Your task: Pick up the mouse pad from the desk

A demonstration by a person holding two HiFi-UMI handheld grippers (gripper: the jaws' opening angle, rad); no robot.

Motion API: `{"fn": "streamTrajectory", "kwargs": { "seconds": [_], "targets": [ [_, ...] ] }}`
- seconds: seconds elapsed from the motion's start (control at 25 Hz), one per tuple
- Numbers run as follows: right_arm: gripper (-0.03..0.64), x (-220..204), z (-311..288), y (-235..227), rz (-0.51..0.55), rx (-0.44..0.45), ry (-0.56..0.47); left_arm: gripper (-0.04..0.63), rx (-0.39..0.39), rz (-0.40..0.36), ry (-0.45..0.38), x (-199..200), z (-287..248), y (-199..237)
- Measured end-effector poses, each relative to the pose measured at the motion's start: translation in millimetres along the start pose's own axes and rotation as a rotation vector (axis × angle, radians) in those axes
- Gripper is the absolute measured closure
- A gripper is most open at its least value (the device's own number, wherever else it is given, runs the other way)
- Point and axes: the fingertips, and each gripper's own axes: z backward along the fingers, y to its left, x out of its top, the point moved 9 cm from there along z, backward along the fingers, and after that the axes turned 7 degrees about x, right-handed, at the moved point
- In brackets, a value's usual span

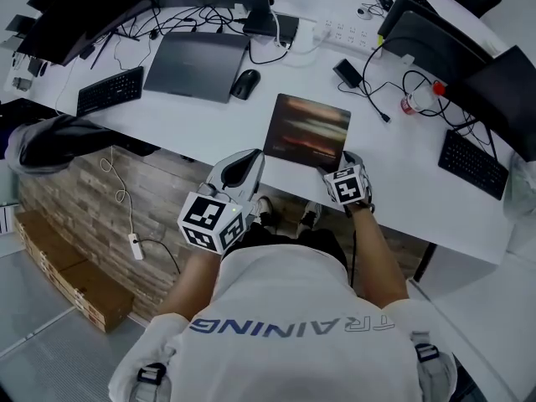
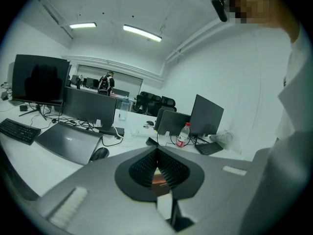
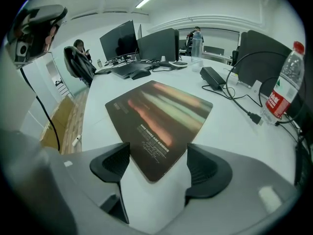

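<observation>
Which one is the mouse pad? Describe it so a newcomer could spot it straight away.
Start at the long white desk; near its front edge, right of the closed grey laptop and black mouse, lies the mouse pad. It is a thin dark rectangle, its near corner between the open right tongs. Only it carries blurred orange and green streaks.

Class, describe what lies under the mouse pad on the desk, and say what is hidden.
Only the white desk shows around the mouse pad, which lies flat on it. The pad's underside and the desk beneath are covered.
</observation>
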Motion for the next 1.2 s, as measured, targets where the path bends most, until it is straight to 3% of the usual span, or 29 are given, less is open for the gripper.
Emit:
{"fn": "streamTrajectory", "kwargs": {
  "seconds": [0.52, 0.76, 0.88, 1.2],
  "targets": [
    [0.311, 3.3, 1.7, 7.0, 0.008, 0.002, 0.022, 0.594, 0.0, 0.005, 0.005, -6.1, 6.3, 2.3],
    [0.493, 14.8, 9.9, 30.5, 0.141, -0.069, 0.035, 0.594, -0.001, -0.004, -0.008, -2.7, 11.6, 3.4],
    [0.56, 20.7, 19.3, 34.1, 0.152, -0.079, -0.004, 0.594, -0.004, -0.008, -0.016, -2.1, 16.5, 3.6],
    [0.575, 43.6, 57.6, 41.2, 0.088, -0.036, -0.121, 0.594, -0.03, -0.016, -0.054, 6.1, 23.5, 3.4]
  ]
}}
